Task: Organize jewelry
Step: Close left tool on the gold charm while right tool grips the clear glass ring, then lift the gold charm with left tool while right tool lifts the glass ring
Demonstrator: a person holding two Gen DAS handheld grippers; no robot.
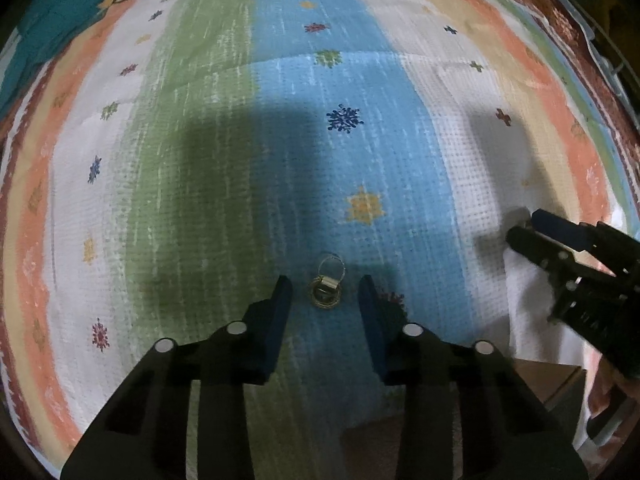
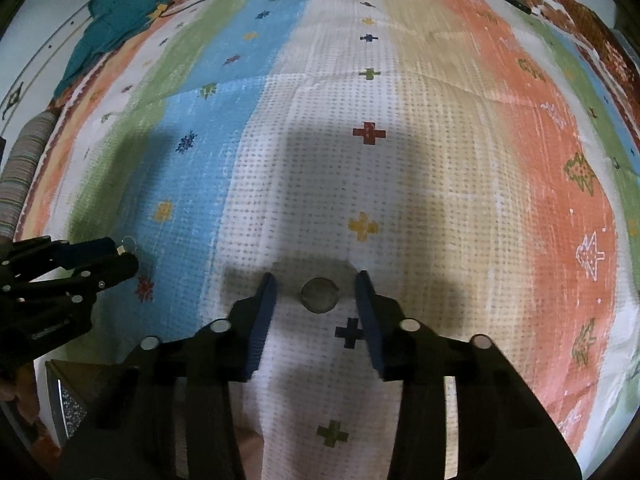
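Gold rings [image 1: 326, 294] and a round coin-like piece [image 2: 319, 295] sit low in each frame between unclenched jaws of the left gripper [image 1: 325, 286] and right gripper [image 2: 316, 282], not yet pinched; next, squeeze gently.

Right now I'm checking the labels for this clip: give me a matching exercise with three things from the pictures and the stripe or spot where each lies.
Things:
1. small ring cluster
2. round disc
3. teal cloth

Places:
A. far left edge of the striped cloth
B. white stripe, between the right gripper fingers
C. blue stripe, between the left gripper fingers

Pairs: 1-C, 2-B, 3-A
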